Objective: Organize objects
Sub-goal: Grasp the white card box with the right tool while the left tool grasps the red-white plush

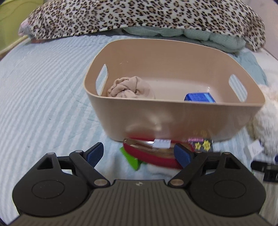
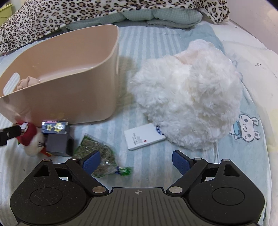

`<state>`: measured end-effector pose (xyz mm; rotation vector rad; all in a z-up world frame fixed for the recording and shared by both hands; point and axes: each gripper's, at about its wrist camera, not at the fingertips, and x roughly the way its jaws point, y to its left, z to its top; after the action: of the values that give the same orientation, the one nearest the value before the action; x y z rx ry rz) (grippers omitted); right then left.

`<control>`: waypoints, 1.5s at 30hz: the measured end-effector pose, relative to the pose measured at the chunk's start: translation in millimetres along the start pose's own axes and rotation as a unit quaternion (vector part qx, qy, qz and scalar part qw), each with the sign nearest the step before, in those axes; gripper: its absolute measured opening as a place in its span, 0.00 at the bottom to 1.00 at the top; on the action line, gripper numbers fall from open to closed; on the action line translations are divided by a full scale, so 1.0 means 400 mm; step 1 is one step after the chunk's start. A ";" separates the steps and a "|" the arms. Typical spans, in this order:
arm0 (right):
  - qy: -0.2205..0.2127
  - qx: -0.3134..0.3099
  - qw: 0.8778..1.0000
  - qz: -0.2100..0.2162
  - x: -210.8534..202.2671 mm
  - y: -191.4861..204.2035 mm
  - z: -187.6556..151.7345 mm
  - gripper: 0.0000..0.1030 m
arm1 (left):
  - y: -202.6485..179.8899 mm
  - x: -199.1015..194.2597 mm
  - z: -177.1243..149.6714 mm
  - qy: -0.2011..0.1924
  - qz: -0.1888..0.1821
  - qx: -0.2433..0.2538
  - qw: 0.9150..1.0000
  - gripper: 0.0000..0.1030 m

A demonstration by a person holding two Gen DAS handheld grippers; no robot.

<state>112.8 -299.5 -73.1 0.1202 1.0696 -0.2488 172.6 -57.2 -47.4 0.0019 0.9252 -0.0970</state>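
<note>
A beige plastic bin (image 1: 173, 118) stands on the bed and holds a rolled beige stocking (image 1: 130, 88) and a blue box (image 1: 199, 98). It also shows in the right wrist view (image 2: 69, 97). My left gripper (image 1: 139, 154) is open just above a small plush toy with a red hat (image 1: 152, 154), which lies in front of the bin. In the right wrist view that toy (image 2: 31, 137) lies beside a dark box with star stickers (image 2: 55, 133). My right gripper (image 2: 135, 161) is open and empty above the sheet, near a bag of green dried stuff (image 2: 100, 156).
A large white fluffy plush (image 2: 187, 104) lies right of the bin, partly over a white card box (image 2: 144, 137). A leopard-print blanket (image 1: 139, 15) and a green quilt (image 1: 208, 38) are piled behind the bin. The bed has a light blue striped sheet (image 1: 43, 87).
</note>
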 end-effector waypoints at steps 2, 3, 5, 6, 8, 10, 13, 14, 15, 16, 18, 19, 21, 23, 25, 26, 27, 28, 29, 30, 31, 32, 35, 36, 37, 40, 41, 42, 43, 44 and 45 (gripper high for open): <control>0.000 0.005 1.000 -0.003 0.005 -0.013 0.003 0.88 | -0.010 0.016 0.010 0.008 -0.003 -0.020 1.000 0.86; -0.001 0.010 1.000 -0.004 0.006 -0.020 0.005 0.88 | -0.017 0.024 0.014 0.011 -0.001 -0.027 1.000 0.86; -0.002 0.021 1.000 -0.004 0.009 -0.036 0.011 0.88 | -0.033 0.044 0.021 0.020 0.012 -0.028 0.999 0.86; -0.003 0.027 1.000 -0.004 0.011 -0.043 0.014 0.88 | -0.040 0.055 0.022 0.027 0.025 -0.028 0.999 0.86; -0.005 0.039 0.999 -0.004 0.013 -0.057 0.021 0.88 | -0.044 0.068 0.022 0.036 0.034 -0.029 0.998 0.86; -0.004 0.049 0.999 -0.002 0.020 -0.067 0.027 0.88 | -0.041 0.070 0.019 0.041 0.032 -0.022 0.998 0.86; 0.000 0.061 0.998 0.003 0.035 -0.071 0.037 0.88 | -0.034 0.065 0.019 0.055 0.024 0.006 0.998 0.86; 0.001 0.064 0.998 0.005 0.042 -0.070 0.041 0.88 | -0.031 0.062 0.020 0.062 0.023 0.013 0.998 0.86; 0.002 0.068 0.998 0.007 0.049 -0.068 0.045 0.88 | -0.027 0.060 0.024 0.071 0.023 0.016 0.997 0.86; 0.003 0.071 0.997 0.008 0.058 -0.063 0.050 0.88 | -0.023 0.057 0.026 0.080 0.021 0.019 0.996 0.86; 0.008 0.074 0.997 0.007 0.077 -0.050 0.058 0.87 | -0.018 0.051 0.030 0.093 0.020 0.032 0.995 0.86; 0.011 0.075 0.997 0.006 0.085 -0.041 0.062 0.87 | -0.015 0.047 0.028 0.095 0.021 0.042 0.994 0.86; 0.015 0.083 0.996 0.003 0.102 -0.033 0.069 0.86 | -0.008 0.041 0.021 0.094 0.029 0.059 0.993 0.87; 0.018 0.100 0.995 0.000 0.119 -0.030 0.075 0.85 | 0.004 0.045 0.016 0.095 0.045 0.060 0.993 0.87; 0.023 0.127 0.992 -0.008 0.142 -0.035 0.081 0.83 | 0.018 0.054 0.018 0.097 0.045 0.042 0.993 0.87; 0.027 0.142 0.989 -0.009 0.152 -0.039 0.083 0.83 | 0.025 0.056 0.019 0.097 0.038 0.025 0.994 0.87; 0.030 0.156 0.987 -0.011 0.161 -0.043 0.085 0.83 | 0.030 0.057 0.021 0.097 0.033 0.009 0.995 0.87; 0.029 0.167 0.985 -0.013 0.168 -0.047 0.086 0.83 | 0.030 0.057 0.023 0.095 0.029 -0.002 0.995 0.86; 0.026 0.173 0.984 -0.018 0.172 -0.050 0.088 0.83 | 0.027 0.057 0.024 0.091 0.026 -0.006 0.996 0.86; 0.024 0.173 0.984 -0.024 0.175 -0.050 0.090 0.83 | 0.019 0.057 0.026 0.087 0.027 -0.005 0.996 0.86; 0.026 0.167 0.985 -0.028 0.178 -0.050 0.091 0.82 | 0.010 0.057 0.028 0.081 0.032 -0.002 0.996 0.86; 0.028 0.160 0.986 -0.029 0.181 -0.048 0.090 0.81 | 0.002 0.055 0.029 0.073 0.035 -0.002 0.997 0.86; 0.033 0.136 0.990 -0.033 0.174 -0.042 0.083 0.75 | -0.011 0.054 0.032 0.067 0.029 -0.020 0.997 0.86; 0.034 0.131 0.990 -0.034 0.169 -0.041 0.080 0.73 | -0.016 0.055 0.032 0.067 0.027 -0.028 0.997 0.86; 0.036 0.128 0.991 -0.033 0.164 -0.041 0.077 0.68 | -0.020 0.058 0.032 0.066 0.028 -0.036 0.997 0.86; 0.042 0.116 0.992 -0.031 0.149 -0.042 0.067 0.57 | -0.029 0.074 0.033 0.062 0.044 -0.057 0.995 0.87; 0.044 0.113 0.992 -0.029 0.144 -0.042 0.064 0.53 | -0.033 0.083 0.031 0.063 0.049 -0.060 0.995 0.89; 0.045 0.112 0.992 -0.027 0.140 -0.044 0.062 0.51 | -0.037 0.092 0.028 0.068 0.052 -0.059 0.995 0.89; 0.047 0.113 0.992 -0.023 0.134 -0.046 0.059 0.46 | -0.039 0.097 0.026 0.073 0.050 -0.057 0.994 0.90; 0.048 0.114 0.992 -0.021 0.130 -0.048 0.058 0.38 | -0.038 0.095 0.023 0.073 0.046 -0.057 0.995 0.90; 0.050 0.114 0.992 -0.018 0.125 -0.050 0.056 0.34 | -0.037 0.088 0.023 0.072 0.039 -0.057 0.995 0.89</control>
<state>149.7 -330.9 -105.9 0.3216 1.1414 -0.4007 199.6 -75.0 -69.3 -0.0602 1.0731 0.0295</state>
